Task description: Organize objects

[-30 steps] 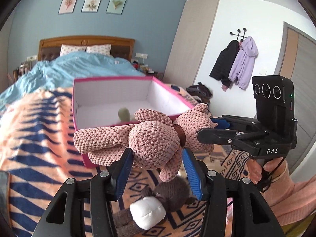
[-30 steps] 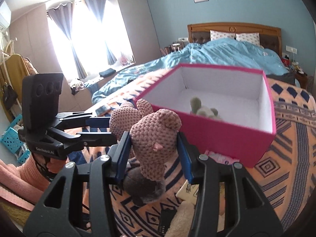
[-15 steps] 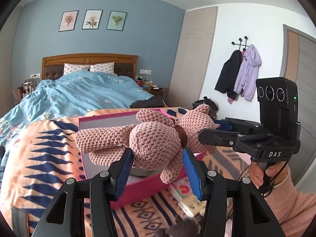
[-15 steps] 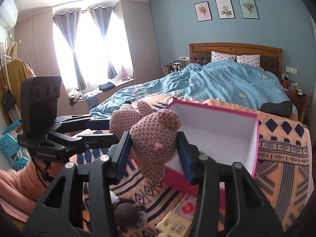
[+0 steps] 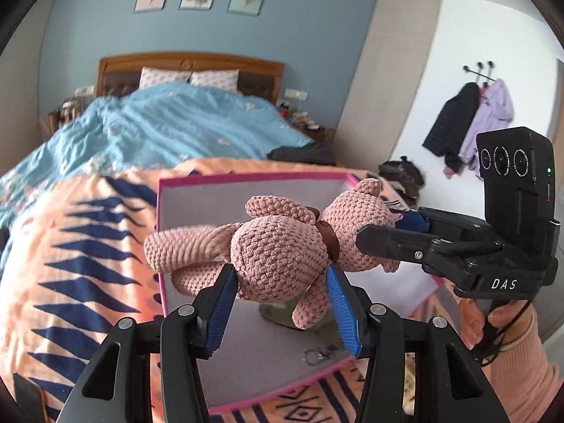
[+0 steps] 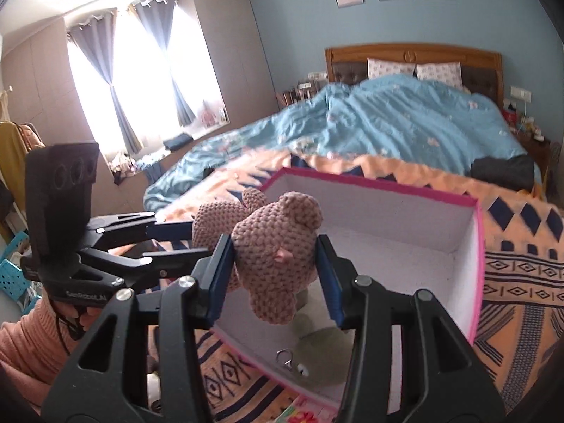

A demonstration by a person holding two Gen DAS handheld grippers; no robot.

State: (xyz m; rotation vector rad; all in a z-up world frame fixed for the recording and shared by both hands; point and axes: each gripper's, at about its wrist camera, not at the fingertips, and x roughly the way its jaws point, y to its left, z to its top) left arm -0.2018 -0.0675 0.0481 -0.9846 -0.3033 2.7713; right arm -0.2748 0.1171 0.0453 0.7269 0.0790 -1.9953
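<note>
A pink crocheted teddy bear (image 5: 278, 246) hangs in the air above an open pink box (image 5: 246, 178) with a white inside. My left gripper (image 5: 280, 296) is shut on the bear's body. My right gripper (image 6: 275, 268) is shut on the bear's head (image 6: 278, 243). In the left wrist view the right gripper (image 5: 398, 227) comes in from the right onto the head. In the right wrist view the left gripper (image 6: 187, 239) comes in from the left. A grey-green plush toy (image 6: 317, 352) with a metal key ring (image 6: 285, 356) lies on the box floor under the bear.
The box (image 6: 477, 264) stands on an orange and navy patterned blanket (image 5: 70, 246) at the foot of a bed with a blue duvet (image 6: 387, 123). A dark plush toy (image 6: 151, 380) and a colourful booklet (image 6: 299, 414) lie on the blanket beside the box.
Both grippers have carried the bear forward and down, from in front of the box to over its open inside. Their hold on the bear is unchanged.
</note>
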